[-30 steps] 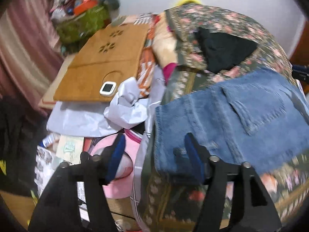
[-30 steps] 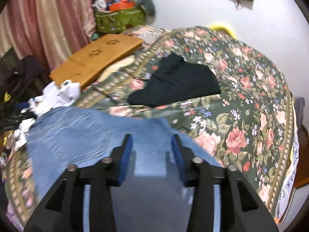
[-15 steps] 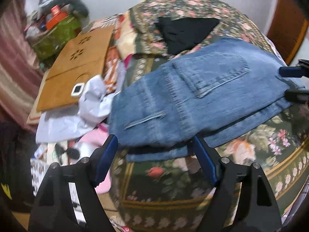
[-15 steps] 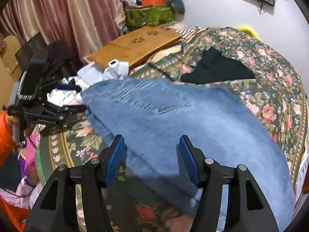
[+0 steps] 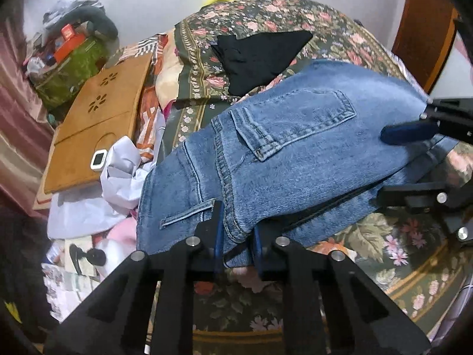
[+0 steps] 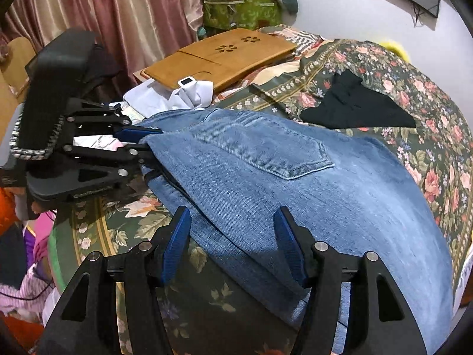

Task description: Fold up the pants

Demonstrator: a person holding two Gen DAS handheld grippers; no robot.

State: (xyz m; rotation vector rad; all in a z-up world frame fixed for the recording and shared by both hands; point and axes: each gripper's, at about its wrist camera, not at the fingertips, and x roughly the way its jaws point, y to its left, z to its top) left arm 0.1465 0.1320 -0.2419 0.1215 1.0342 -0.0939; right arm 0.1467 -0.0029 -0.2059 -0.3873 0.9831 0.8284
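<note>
- The blue denim pants (image 5: 289, 148) are seen lying folded over on the floral bedspread (image 5: 399, 245), back pocket (image 5: 295, 121) facing up.
- Their waistband end is seen at the bed's edge next to the clutter; the legs extend away across the bed toward the right gripper.
- The left gripper (image 5: 236, 236) is seen nearly closed, its blue pads pinching a bunched fold of denim at the waistband edge, just beside a belt loop (image 5: 189, 213).
- The same grip is confirmed in the right wrist view: the left gripper (image 6: 145, 145) is seen holding the corner of the pants (image 6: 295, 192), one finger above and one below the cloth.
- The right gripper (image 6: 233, 245) is seen wide apart, its blue pads straddling the near folded edge of the denim; nothing is clamped between them.
- In the left wrist view the right gripper (image 5: 414, 159) is seen at the far end of the pants, one blue finger above the top layer and the other lower down beside the bottom layer.
- A black garment (image 6: 354, 106) is noted lying on the bedspread beyond the pants, apart from them.
- A wooden lap tray (image 6: 224, 56) is noted beside the bed, with a small white device (image 6: 186, 82) resting on its near edge and crumpled white cloth (image 6: 177, 94) next to it.
</note>
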